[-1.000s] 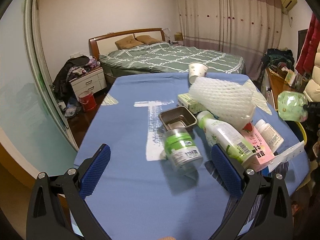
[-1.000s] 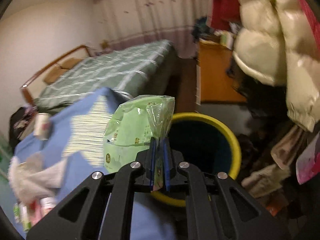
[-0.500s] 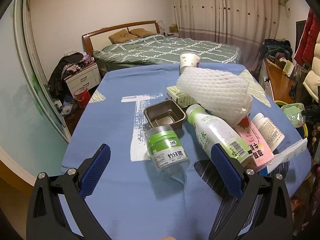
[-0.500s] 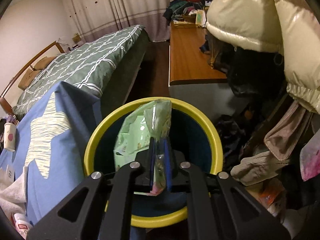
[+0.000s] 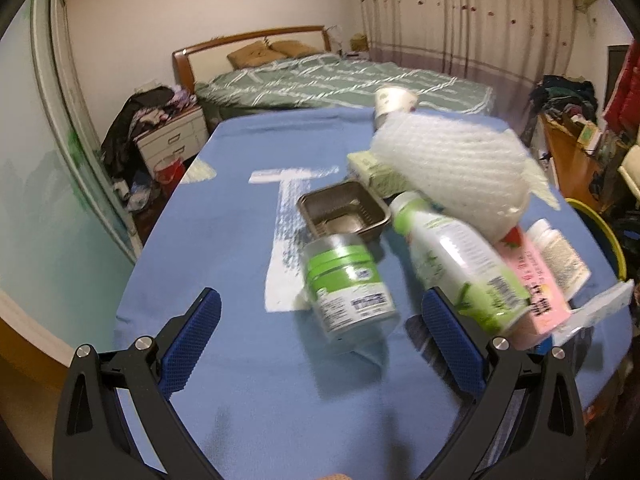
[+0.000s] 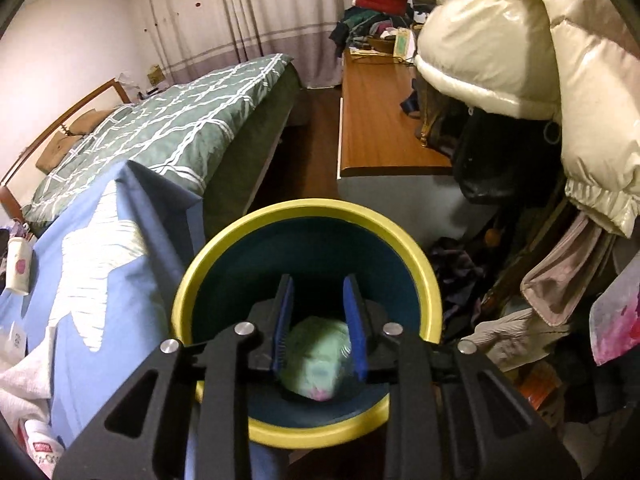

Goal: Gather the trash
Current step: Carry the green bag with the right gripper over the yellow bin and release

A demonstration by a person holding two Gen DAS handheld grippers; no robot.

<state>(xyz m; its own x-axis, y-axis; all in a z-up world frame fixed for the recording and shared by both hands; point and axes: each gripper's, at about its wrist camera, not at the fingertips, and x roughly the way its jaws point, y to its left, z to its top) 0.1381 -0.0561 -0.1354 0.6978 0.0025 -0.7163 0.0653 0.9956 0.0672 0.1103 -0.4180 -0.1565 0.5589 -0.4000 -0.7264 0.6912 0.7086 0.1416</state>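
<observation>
The dark bin with a yellow rim (image 6: 304,210) stands on the floor beside the blue table, directly below my right gripper (image 6: 317,284). Its jaws are opening, and a blurred green packet (image 6: 316,356) drops free between them into the bin. In the left wrist view, my left gripper (image 5: 320,300) is open wide just over the blue tablecloth (image 5: 224,240). A green-labelled jar (image 5: 348,292) lies on its side between the fingers, untouched. Beside it lie a white-and-green bottle (image 5: 452,256), a brown plastic tray (image 5: 344,212), white foam netting (image 5: 452,160), a pink carton (image 5: 532,276) and a small white bottle (image 5: 560,252).
A paper cup (image 5: 394,102) stands at the table's far edge. Beyond are a bed with a green cover (image 5: 340,76) and a nightstand (image 5: 172,136). A wooden desk (image 6: 380,120) and a cream puffer jacket (image 6: 520,52) crowd the bin's far and right sides.
The right gripper came over the bin with the green packet, then parted its jaws and let it fall. The left gripper sank closer to the table, toward the jar.
</observation>
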